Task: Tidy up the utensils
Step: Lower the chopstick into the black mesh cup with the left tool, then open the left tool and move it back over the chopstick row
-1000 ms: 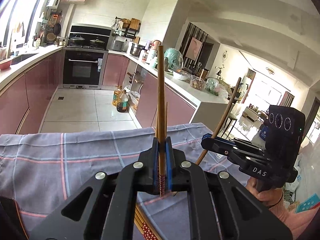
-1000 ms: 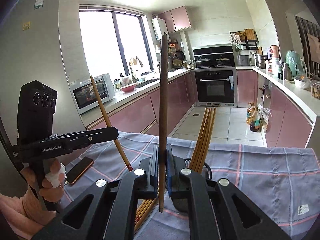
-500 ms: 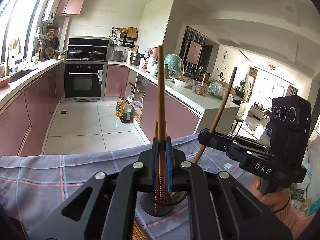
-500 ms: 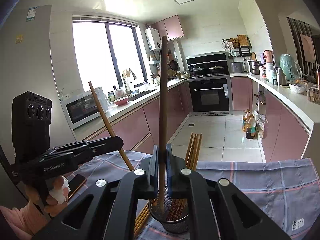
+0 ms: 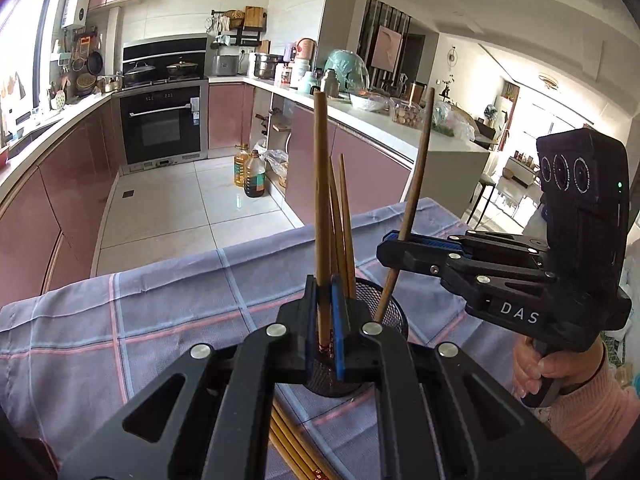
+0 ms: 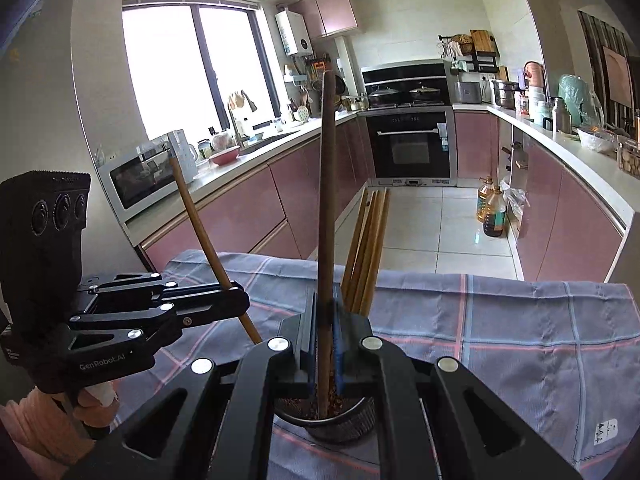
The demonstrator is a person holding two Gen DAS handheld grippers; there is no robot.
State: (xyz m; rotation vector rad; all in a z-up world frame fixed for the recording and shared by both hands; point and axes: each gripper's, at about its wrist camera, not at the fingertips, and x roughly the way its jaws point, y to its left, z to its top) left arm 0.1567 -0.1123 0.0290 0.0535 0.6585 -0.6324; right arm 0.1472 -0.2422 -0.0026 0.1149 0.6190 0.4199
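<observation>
two tools (image 5: 323, 320) (image 6: 325, 340), each clenched on one chopstick (image 5: 321, 200) (image 6: 326, 208) (tips seemingly inside mesh holder (image 5: 390, 312))

- Both grippers came down toward the mesh holder (image 5: 384, 304), which had been out of the left wrist view a second ago and then stood right under the jaws.
- The left gripper (image 5: 324, 320) brought the lower end of its chopstick (image 5: 321, 208) down over the holder's opening.
- The right gripper (image 6: 325, 344) lowered its chopstick (image 6: 327, 200) until the tip dipped inside the holder's rim.
</observation>
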